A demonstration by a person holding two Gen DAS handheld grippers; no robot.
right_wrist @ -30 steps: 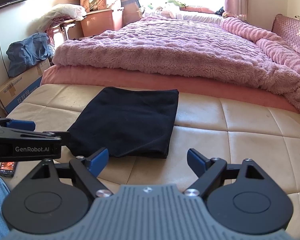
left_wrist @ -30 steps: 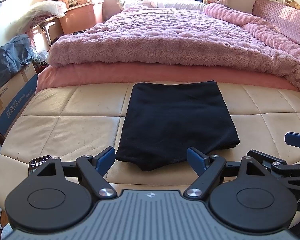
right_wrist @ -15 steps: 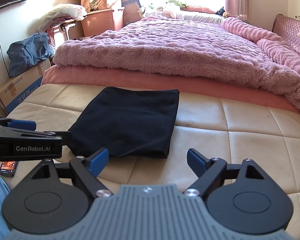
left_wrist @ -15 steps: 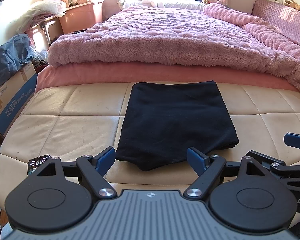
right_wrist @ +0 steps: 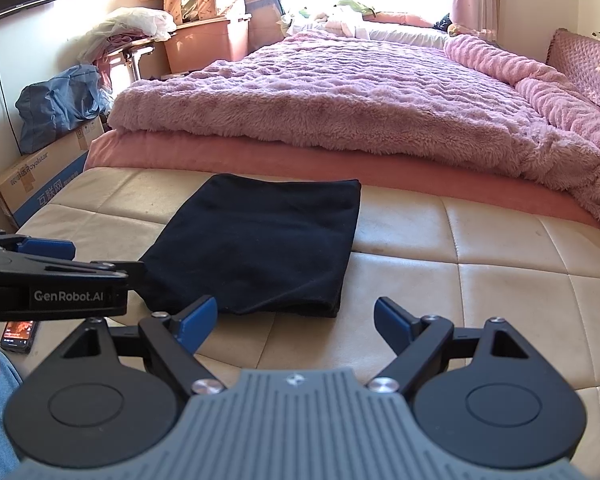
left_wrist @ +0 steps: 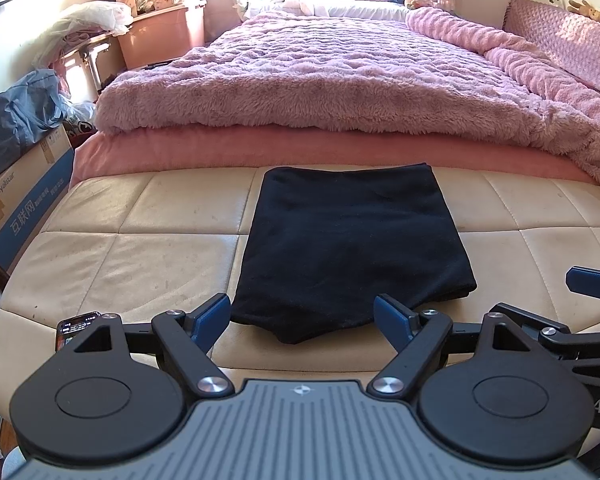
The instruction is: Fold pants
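On the cream quilted bench (left_wrist: 140,256) at the foot of the bed, black pants (left_wrist: 352,248) lie folded into a compact flat rectangle, far edge just beside the pink mattress edge (left_wrist: 300,148), near edge showing a small pointed bulge toward the camera. Left gripper (left_wrist: 302,316): fingers spread wide, nothing between them, blue fingertips (left_wrist: 212,314) hovering just short of the pants' near edge, apparently not touching the fabric. Right gripper (right_wrist: 296,320): also spread wide and empty, set to the right of the left unit; its left blue pad (right_wrist: 198,318) sits at the near right corner of the pants (right_wrist: 260,240), contact unclear. From the right wrist view, the left gripper's body crosses the lower left, labelled "GenRobot.AI". Fluffy pink blanket (left_wrist: 320,76) covers the bed beyond. Phone (right_wrist: 18,334) with lit screen rests on the bench's left near corner. Cardboard box (left_wrist: 16,208) stands on the floor at left.
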